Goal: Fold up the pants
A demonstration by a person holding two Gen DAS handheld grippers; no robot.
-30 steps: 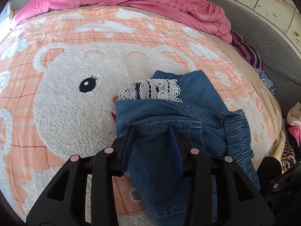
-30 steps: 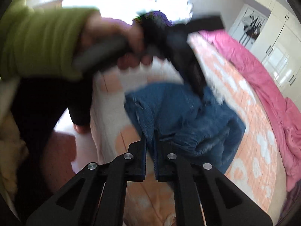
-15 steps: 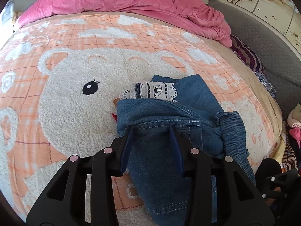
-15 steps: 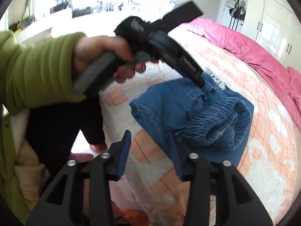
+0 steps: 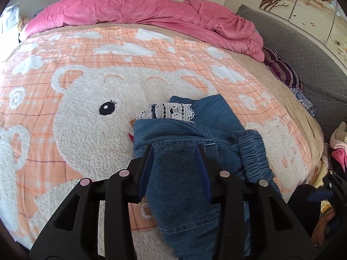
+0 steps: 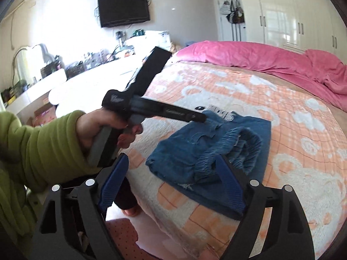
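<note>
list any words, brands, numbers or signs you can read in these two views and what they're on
No text can be read in either view.
Left gripper body: two pale printed marks, one on its head and one along its finger arm, both too blurred to read.
Pants, bear blanket, pink duvet, TV, wall paintings: no lettering visible.

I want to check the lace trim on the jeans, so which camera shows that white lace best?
The left wrist view. The white lace trim lies sharp and close there, sticking out from under the folded denim pants on the bear blanket. In the right wrist view it is only a small blurred patch past the left gripper.
</note>
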